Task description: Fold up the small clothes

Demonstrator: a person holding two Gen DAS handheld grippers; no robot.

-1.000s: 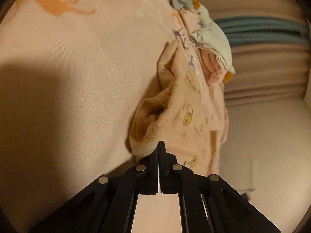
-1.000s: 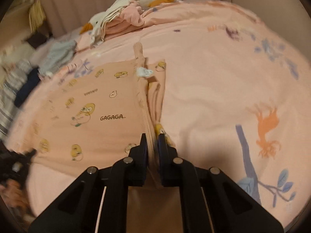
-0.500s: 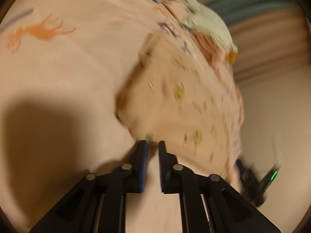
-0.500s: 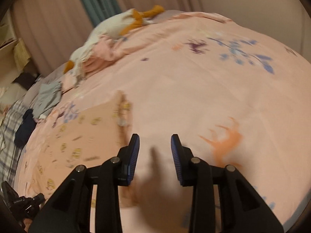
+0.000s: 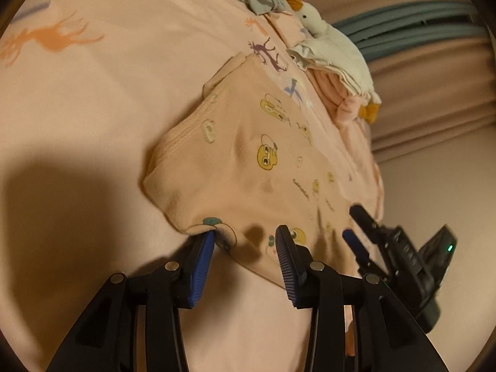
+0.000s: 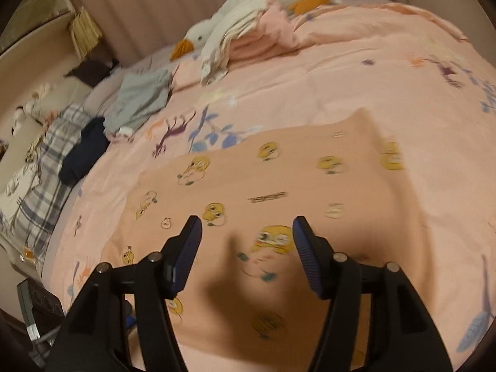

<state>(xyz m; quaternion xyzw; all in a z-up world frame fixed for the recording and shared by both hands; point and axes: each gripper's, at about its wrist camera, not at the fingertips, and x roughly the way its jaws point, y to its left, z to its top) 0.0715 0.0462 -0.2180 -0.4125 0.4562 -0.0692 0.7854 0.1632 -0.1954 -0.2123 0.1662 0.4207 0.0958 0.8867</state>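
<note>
just ahead of my left gripper (image 5: 245,237) lies the peach garment (image 5: 248,167), jaws freshly parted, holding nothing. my right gripper (image 6: 246,232) has been opening too, empty above it.

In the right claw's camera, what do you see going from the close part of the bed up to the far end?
Right claw → peach garment with yellow cartoon faces → purple animal print on the bedsheet → folded pink cloth → white goose plush.

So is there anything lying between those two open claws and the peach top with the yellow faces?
Nothing visible. The peach top lies flat on the bedspread, directly under the open right gripper and the open left gripper, whose jaws have just been opening. The toy goose and the grey garment lie well beyond it.
</note>
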